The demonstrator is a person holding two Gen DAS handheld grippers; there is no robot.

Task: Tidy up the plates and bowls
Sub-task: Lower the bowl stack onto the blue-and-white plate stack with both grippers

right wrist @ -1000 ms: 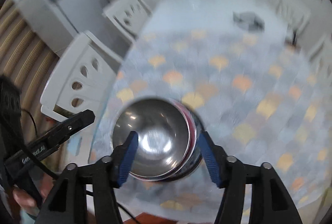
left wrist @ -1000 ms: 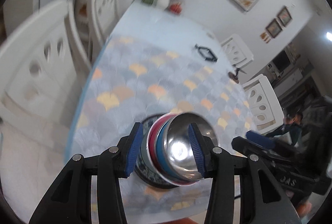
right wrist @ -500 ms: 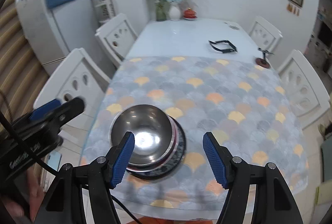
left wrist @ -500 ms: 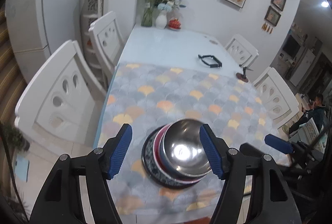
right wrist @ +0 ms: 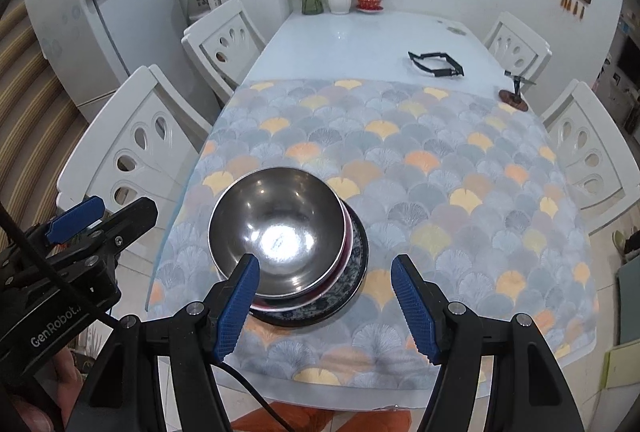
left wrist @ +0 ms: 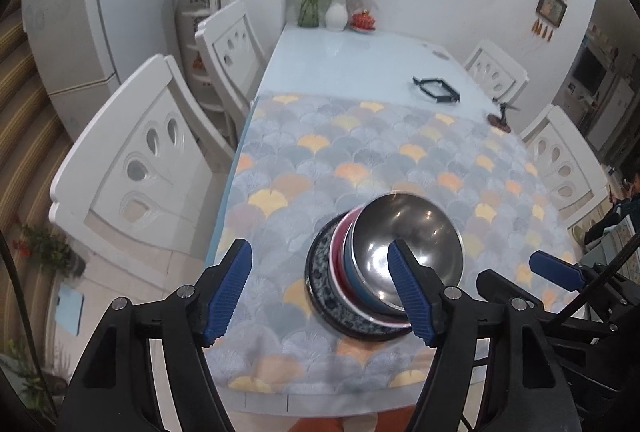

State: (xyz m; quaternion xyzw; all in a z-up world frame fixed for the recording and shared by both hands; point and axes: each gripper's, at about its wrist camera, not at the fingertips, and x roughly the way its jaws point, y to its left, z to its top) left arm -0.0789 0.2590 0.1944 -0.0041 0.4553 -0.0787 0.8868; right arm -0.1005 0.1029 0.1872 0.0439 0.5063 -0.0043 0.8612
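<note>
Looks like the stacking step is basically done: steel bowl point(right wrist: 277, 228) nested on what I think are red and blue bowls, all on the dark patterned plate point(right wrist: 354, 264), near the worktop's front-left corner. Both the left gripper point(left wrist: 320, 290) and right gripper point(right wrist: 326, 302) are wide open, holding nothing. A second ago they sat tight around the stack; now they've pulled back. Next is just clearing away.
</note>
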